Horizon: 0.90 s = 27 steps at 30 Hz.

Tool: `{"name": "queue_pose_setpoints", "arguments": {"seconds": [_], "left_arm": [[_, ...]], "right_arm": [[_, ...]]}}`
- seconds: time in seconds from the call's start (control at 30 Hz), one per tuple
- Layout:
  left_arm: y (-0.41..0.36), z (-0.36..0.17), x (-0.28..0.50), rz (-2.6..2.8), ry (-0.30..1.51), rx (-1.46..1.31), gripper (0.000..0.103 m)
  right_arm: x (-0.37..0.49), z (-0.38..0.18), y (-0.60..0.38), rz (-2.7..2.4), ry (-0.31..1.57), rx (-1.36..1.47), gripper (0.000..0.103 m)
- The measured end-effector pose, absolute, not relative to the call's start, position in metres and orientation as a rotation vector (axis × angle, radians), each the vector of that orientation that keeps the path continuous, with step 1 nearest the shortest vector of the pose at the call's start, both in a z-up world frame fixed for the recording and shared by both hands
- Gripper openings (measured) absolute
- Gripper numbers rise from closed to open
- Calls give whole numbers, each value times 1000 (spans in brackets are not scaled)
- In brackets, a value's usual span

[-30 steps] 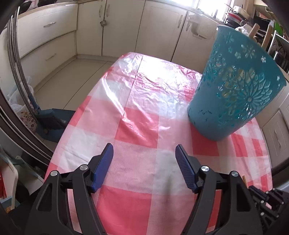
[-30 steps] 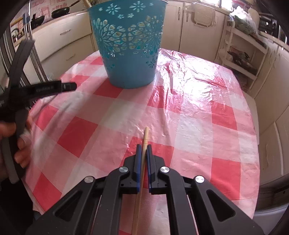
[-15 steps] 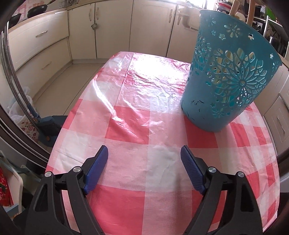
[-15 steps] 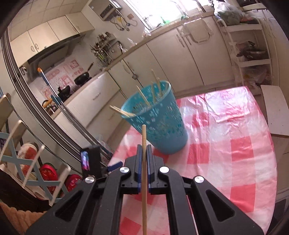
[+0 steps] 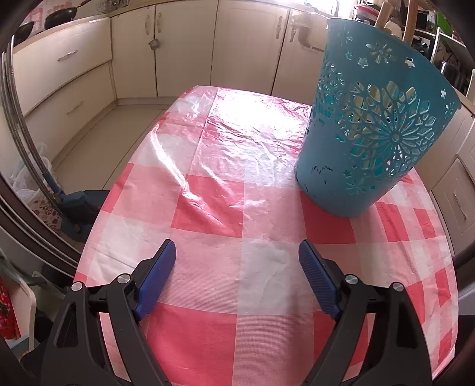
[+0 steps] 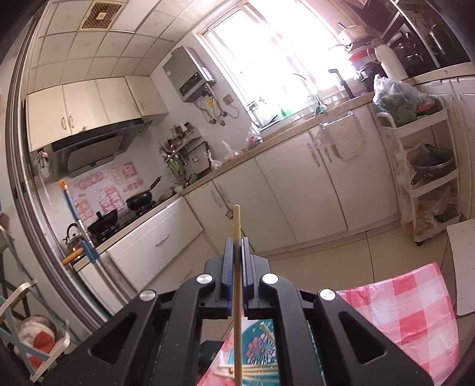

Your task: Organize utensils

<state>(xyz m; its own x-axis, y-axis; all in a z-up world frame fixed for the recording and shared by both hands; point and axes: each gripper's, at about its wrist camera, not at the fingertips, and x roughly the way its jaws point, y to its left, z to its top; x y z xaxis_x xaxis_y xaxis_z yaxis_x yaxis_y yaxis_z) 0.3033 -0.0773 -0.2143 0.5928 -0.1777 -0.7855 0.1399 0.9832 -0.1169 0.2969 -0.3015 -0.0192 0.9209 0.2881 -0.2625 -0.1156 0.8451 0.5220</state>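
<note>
A teal perforated basket (image 5: 377, 130) stands on the right of the table with the red and white checked cloth (image 5: 225, 207); wooden utensil handles (image 5: 411, 17) stick out of its top. My left gripper (image 5: 237, 261) is open and empty, low over the near part of the cloth, left of the basket. My right gripper (image 6: 237, 252) is shut on a wooden chopstick (image 6: 237, 225), held upright high above the basket (image 6: 261, 347). Between the gripper's arms I look down into the basket, where several wooden sticks (image 6: 246, 371) lie.
Cream kitchen cabinets (image 5: 184, 47) run behind the table. A white shelf trolley (image 6: 427, 178) with pans stands at the right. A stove with pans (image 6: 130, 207) is at the left. A blue mop base (image 5: 80, 205) sits on the floor left of the table.
My right gripper has risen and tilted up with the chopstick, from facing the basket to standing over it. The left gripper has shifted slightly, still open.
</note>
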Motion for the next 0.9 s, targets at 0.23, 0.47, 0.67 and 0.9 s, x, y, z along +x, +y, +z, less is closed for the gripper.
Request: {"name": "queue_pose_setpoints", "arguments": {"seconds": [0.23, 0.47, 0.67, 0.9], "left_arm": [[-77, -214, 302, -206, 914, -50, 81], [-79, -214, 302, -211, 917, -40, 82], [-79, -214, 302, -198, 919, -37, 83], [-73, -214, 305, -162, 937, -49, 88]], "right_arm": [[321, -62, -294, 117, 370, 440, 6], [305, -93, -281, 138, 463, 321, 6], [253, -99, -275, 178, 528, 255, 25], [172, -133, -265, 133, 739, 242, 64]]}}
